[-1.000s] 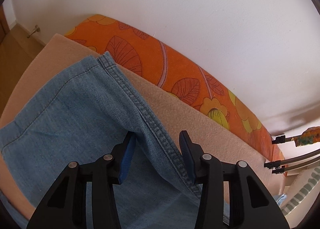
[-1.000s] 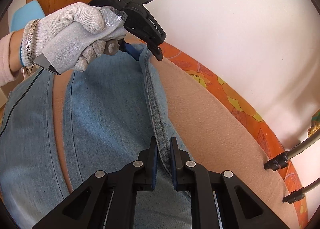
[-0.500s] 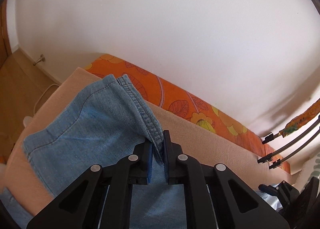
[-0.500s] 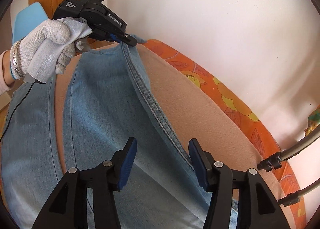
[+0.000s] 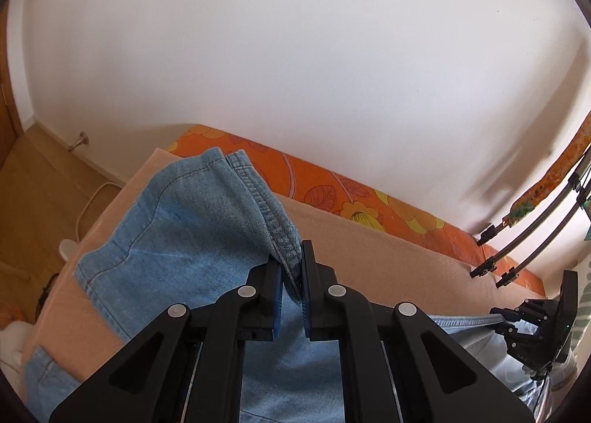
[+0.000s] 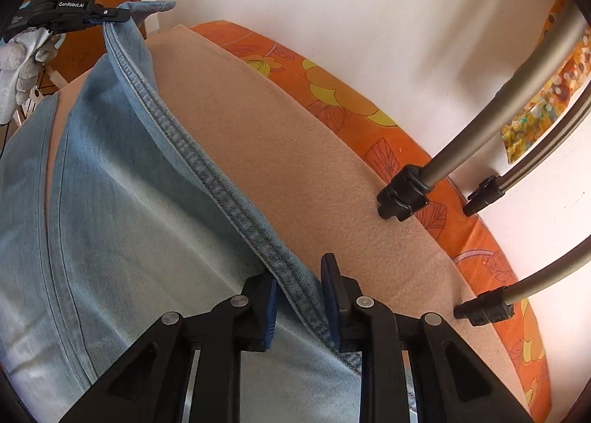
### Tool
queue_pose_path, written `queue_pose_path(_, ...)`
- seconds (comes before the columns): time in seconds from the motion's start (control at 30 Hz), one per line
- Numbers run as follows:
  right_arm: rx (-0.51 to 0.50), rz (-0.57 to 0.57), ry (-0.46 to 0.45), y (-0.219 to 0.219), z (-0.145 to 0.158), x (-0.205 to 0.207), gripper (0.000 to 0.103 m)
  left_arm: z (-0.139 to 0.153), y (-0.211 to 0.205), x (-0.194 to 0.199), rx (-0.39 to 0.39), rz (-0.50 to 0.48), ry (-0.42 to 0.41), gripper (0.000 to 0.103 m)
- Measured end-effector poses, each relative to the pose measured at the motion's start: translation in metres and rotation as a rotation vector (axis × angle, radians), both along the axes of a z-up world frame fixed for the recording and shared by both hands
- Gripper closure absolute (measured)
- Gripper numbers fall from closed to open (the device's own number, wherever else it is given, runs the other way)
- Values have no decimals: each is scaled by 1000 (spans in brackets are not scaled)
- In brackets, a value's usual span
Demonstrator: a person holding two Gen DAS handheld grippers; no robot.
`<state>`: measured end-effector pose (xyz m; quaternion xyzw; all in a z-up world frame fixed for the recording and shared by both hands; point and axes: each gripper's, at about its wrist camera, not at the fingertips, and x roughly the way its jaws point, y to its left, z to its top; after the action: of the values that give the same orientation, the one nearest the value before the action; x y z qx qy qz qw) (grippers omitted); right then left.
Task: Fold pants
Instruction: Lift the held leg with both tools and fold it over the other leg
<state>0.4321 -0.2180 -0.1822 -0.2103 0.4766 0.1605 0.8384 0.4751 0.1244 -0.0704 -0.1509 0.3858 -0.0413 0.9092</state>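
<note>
Here, at lower centre of its own view, the left claw [image 5: 291, 288] pinches the pants [image 5: 177, 238] seam, lifted off the beige blanket [image 5: 388, 249]. The seam's long axis runs to the right claw [image 6: 299, 306], spread astride it, not yet gripping.

pants [image 6: 122, 223] on blanket [image 6: 295, 179], patterned sheet [image 6: 369, 109] behind, wall [image 5: 295, 53] beyond

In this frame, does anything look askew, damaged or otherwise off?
Nothing stands out. The left gripper is shut on the jeans at the seam, lifting it off the beige blanket; the right gripper straddles the same seam, not clamped.
</note>
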Motion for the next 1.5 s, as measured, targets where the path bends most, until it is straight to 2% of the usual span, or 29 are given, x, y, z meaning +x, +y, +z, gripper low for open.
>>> queue_pose_path(0.1, 14, -13, -56, 6, 23, -29, 92, 15, 5, -15, -21, 5, -26, 96)
queue_pose_path(0.3, -56, 26, -155, 41, 69, -105, 94, 45, 18, -73, -9, -2, -80, 96)
queue_pose_path(0.43, -97, 55, -200, 67, 83, -157, 95, 54, 31, -122, -26, 1, -90, 96)
queue_pose_path(0.53, -87, 57, -211, 82, 87, -193, 95, 52, 40, -162, -27, 11, -102, 96)
queue_pose_path(0.63, -97, 74, -208, 97, 80, -231, 95, 35, 55, -207, -49, 33, -99, 96)
queue_pose_path(0.77, -118, 102, -170, 117, 56, -276, 95, -10, 71, -259, -57, 61, -48, 96)
queue_pose_path(0.9, -124, 129, -95, 133, 25, -317, 95, -62, 91, -303, -148, 113, 31, 96)
queue_pose_path(1.03, -170, 161, -49, 145, -1, -345, 95, -92, 96, -329, -201, 137, 89, 96)
queue_pose_path(1.17, -209, 173, -11, 147, -14, -357, 96, -104, 96, -344, -254, 110, 108, 96)
queue_pose_path(1.33, -243, 172, 10, 150, -14, -359, 96, -99, 100, -351, -274, 90, 87, 93)
queue_pose_path(1.37, -251, 175, 20, 152, -14, -360, 95, -97, 102, -353, -278, 88, 87, 86)
queue_pose_path(1.4, -257, 179, 28, 153, -13, -360, 95, -96, 105, -354, -281, 94, 90, 72)
queue_pose_path(1.43, -252, 179, 27, 154, -11, -360, 91, -95, 109, -356, -292, 101, 88, 68)
queue_pose_path(1.5, -204, 171, 63, 153, -3, -359, 81, -94, 118, -359, -321, 109, 87, 67)
